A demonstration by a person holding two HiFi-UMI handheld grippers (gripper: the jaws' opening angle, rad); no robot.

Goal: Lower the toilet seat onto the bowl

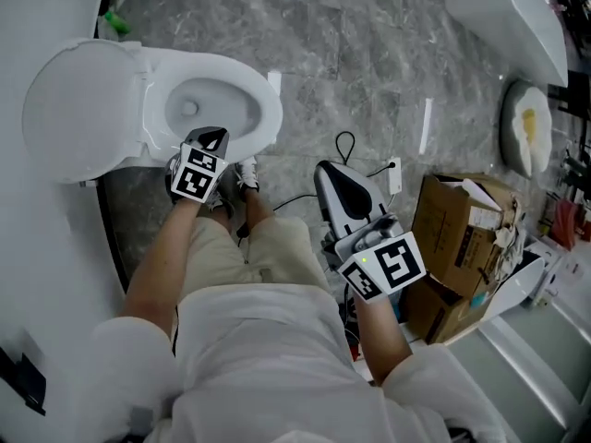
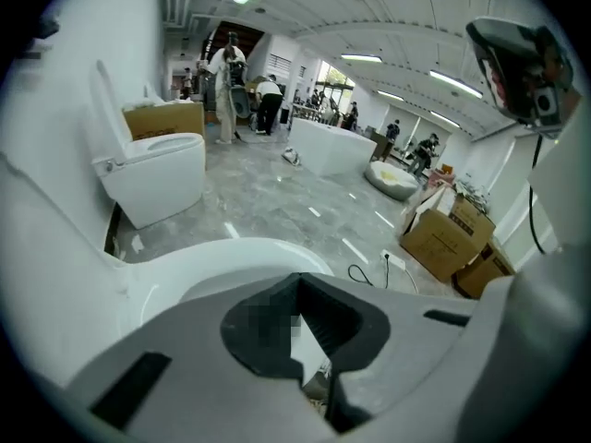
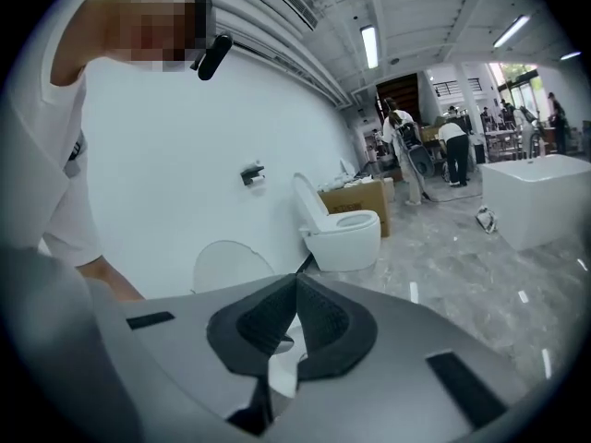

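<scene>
Toilet seat (image 1: 81, 109) is up. It shows as a white disc leaning back at the wall end, and I can't separate seat from lid. Bowl (image 1: 263, 109) is open and bare. The toilet's long axis runs 9 to 3 in the head view, with the hinge at the 9 end, so I judge the seat has to swing toward 3.

Left gripper (image 1: 212, 141) is at the bowl's near rim, about 6 of the bowl. Its fingers are clenched on nothing. The seat lies at about 10 from them, near but apart.

Right gripper (image 1: 329, 175) is well apart, at 4 of the bowl, over the floor. Its fingers are closed too, also empty. In its view the disc (image 3: 231, 264) sits at 10.

Left is nearer, so it's the likely hand for the pull.
</scene>
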